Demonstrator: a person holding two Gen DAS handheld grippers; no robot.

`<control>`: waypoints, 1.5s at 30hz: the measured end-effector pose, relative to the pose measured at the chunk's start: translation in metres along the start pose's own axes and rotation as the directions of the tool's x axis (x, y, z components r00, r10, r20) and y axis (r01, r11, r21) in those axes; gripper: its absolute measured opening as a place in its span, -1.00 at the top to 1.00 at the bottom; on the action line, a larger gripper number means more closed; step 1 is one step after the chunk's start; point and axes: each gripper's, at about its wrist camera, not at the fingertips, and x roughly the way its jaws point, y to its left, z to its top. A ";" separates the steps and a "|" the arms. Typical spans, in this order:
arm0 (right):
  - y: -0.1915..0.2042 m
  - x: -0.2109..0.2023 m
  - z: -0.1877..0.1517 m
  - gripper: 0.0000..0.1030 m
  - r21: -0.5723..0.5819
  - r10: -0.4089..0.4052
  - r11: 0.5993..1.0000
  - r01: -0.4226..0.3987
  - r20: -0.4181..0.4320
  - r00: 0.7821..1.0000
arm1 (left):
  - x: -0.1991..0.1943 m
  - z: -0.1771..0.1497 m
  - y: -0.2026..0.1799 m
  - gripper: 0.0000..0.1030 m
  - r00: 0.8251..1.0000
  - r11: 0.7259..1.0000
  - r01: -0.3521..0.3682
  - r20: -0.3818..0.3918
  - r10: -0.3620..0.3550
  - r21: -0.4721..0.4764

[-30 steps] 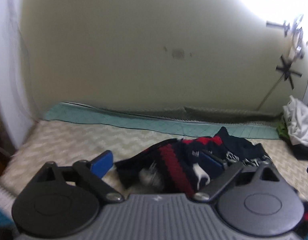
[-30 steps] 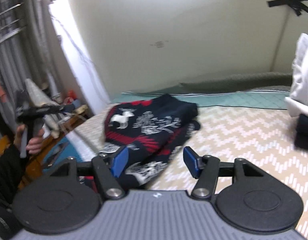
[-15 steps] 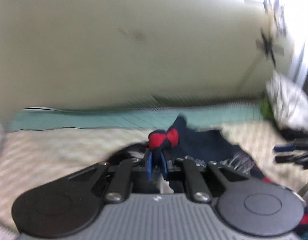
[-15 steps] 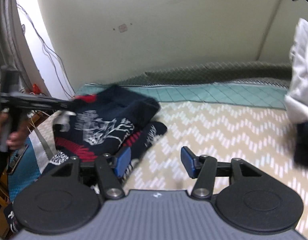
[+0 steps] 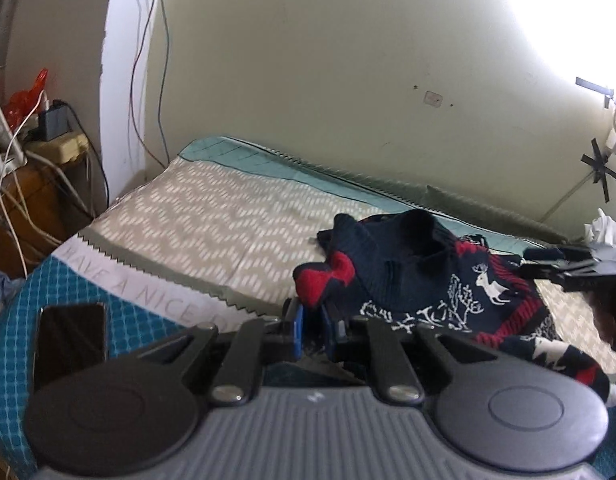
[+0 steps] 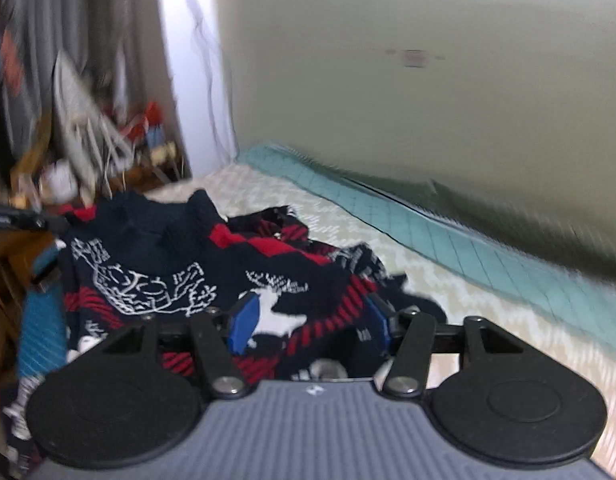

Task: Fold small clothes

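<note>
Tilting downward, left hand-held gripper (image 5: 312, 326) pinches sweater (image 5: 427, 276).

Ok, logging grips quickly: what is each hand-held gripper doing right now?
Left hand-held gripper: closed on the sweater's red cuff.
Right hand-held gripper: jaws opening, sweater between them, not gripped.

Left gripper (image 5: 311, 326): ribbed grey body, black round discs, silver screws, blue pads. Right gripper (image 6: 309, 320): the same build.
</note>
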 end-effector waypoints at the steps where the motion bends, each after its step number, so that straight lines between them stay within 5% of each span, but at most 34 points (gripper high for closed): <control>1: -0.002 0.010 0.005 -0.16 -0.025 -0.018 1.000 0.018 -0.019 1.000 | 0.000 0.000 0.001 0.81 1.000 1.000 0.003 0.005 -0.003 -0.006; 6: -0.054 0.043 0.007 -0.31 0.084 -0.072 0.993 0.084 -0.138 0.988 | -0.003 0.009 -0.005 0.80 1.000 1.000 0.006 0.031 -0.006 0.003; 7: -0.064 0.045 0.001 -0.12 0.156 -0.045 0.985 0.071 -0.164 0.985 | -0.001 0.009 -0.007 0.80 0.999 1.000 0.004 0.034 -0.004 0.009; 9: -0.069 0.038 -0.007 0.59 0.244 0.025 0.970 0.019 -0.176 0.984 | -0.003 0.010 -0.011 0.81 0.999 1.000 0.001 0.047 -0.002 0.020; 14: -0.029 -0.049 0.015 0.82 0.194 -0.012 0.981 0.003 0.047 0.999 | -0.036 0.033 -0.022 0.82 0.989 0.999 0.021 0.142 -0.025 0.030; 17: 0.000 -0.118 0.040 0.84 0.144 -0.062 0.989 0.031 0.217 0.974 | -0.081 0.055 -0.041 0.83 0.963 0.997 0.018 0.267 -0.037 0.074; 22: 0.050 -0.242 0.070 0.85 0.107 -0.155 0.987 0.117 0.507 0.848 | -0.178 0.090 -0.086 0.83 0.862 0.989 -0.030 0.505 -0.049 0.147; 28: 0.101 -0.355 0.087 0.91 0.122 -0.242 0.968 0.221 0.702 0.670 | -0.262 0.131 -0.149 0.86 0.725 0.967 -0.166 0.688 -0.013 0.192; 30: 0.113 -0.381 0.093 0.91 0.126 -0.264 0.959 0.255 0.724 0.637 | -0.280 0.142 -0.172 0.88 0.680 0.953 -0.227 0.733 0.006 0.202; 32: 0.121 -0.402 0.099 0.91 0.134 -0.280 0.953 0.273 0.741 0.610 | -0.289 0.153 -0.186 0.96 0.656 0.947 -0.252 0.755 0.014 0.202; 34: 0.124 -0.420 0.104 0.91 0.136 -0.289 0.948 0.289 0.751 0.594 | -0.289 0.162 -0.196 0.96 0.602 0.935 -0.314 0.796 0.061 0.165; 35: 0.123 -0.426 0.104 0.91 0.138 -0.296 0.944 0.298 0.751 0.590 | -0.287 0.167 -0.199 0.96 0.596 0.933 -0.322 0.800 0.068 0.161; 38: 0.116 -0.414 0.110 0.91 0.152 -0.322 0.937 0.314 0.725 0.609 | -0.255 0.185 -0.194 0.96 0.676 0.955 -0.233 0.737 0.021 0.186; 40: 0.087 -0.365 0.115 0.92 0.169 -0.341 0.935 0.312 0.669 0.661 | -0.213 0.186 -0.194 0.96 0.725 0.953 -0.217 0.688 0.013 0.210; 43: 0.041 -0.291 0.100 0.93 0.229 -0.443 0.896 0.380 0.520 0.730 | -0.134 0.170 -0.183 0.95 0.859 0.964 -0.070 0.507 -0.072 0.255; 45: 0.004 -0.241 0.075 0.93 0.271 -0.527 0.849 0.453 0.398 0.751 | -0.073 0.142 -0.180 0.95 0.933 0.962 0.020 0.341 -0.115 0.271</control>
